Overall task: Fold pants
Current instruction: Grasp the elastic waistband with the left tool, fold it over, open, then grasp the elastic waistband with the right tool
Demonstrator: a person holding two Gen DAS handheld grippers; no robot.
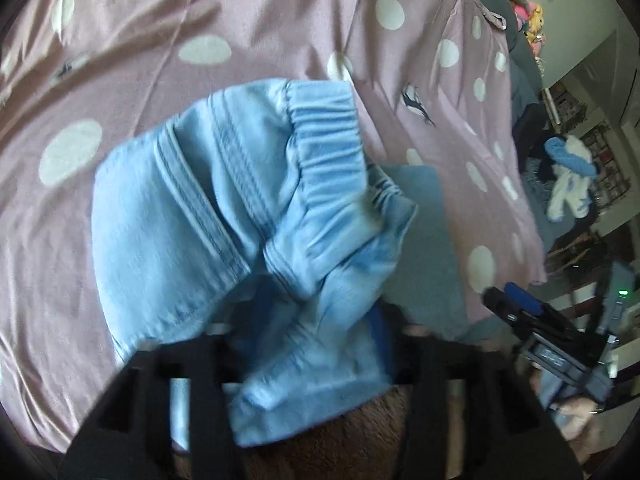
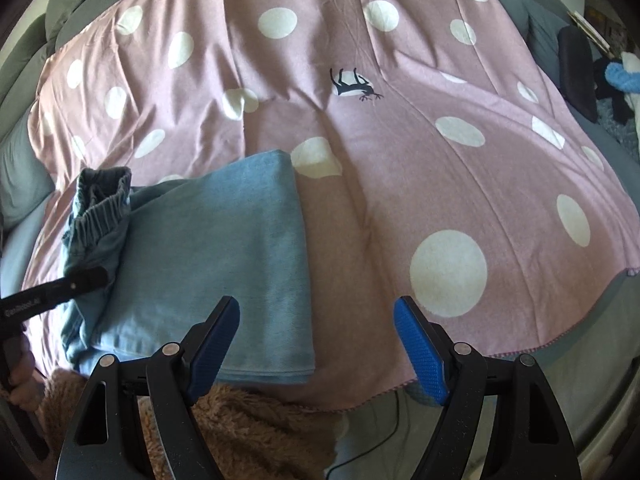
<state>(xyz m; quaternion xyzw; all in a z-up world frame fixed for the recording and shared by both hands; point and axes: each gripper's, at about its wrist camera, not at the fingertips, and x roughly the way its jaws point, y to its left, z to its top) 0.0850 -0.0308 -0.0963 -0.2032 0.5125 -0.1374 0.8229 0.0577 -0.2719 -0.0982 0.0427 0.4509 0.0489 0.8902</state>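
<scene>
1. The pants [image 2: 208,264], light blue denim, lie folded on a bed cover [image 2: 400,160] of pink cloth with white dots. They sit at the near left part of the cover in the right wrist view.

2. The elastic waistband [image 1: 324,144] is gathered and bunched on top of the folded stack. In the left wrist view it lies toward the far right of the bundle; in the right wrist view it shows at the stack's left edge [image 2: 104,200].

3. Left hand-held gripper [image 1: 312,332]: the picture is blurred. Its black fingers stand apart, with denim lying between and over them. Whether the pads press on the cloth cannot be told from either view. In the right wrist view one black finger [image 2: 86,280] of it lies on the left edge of the pants.

4. Right hand-held gripper [image 2: 316,344]: jaws wide apart, blue pads [image 2: 420,356] clear of any cloth, nothing held. It hangs over the near edge of the cover, just right of the folded pants. Its left finger overlaps the near corner of the stack in the picture; contact cannot be confirmed.

5. A brown fleece cloth [image 2: 248,432] lies below the near edge of the pants.

6. A small dark animal print [image 2: 354,86] marks the cover beyond the pants.
</scene>
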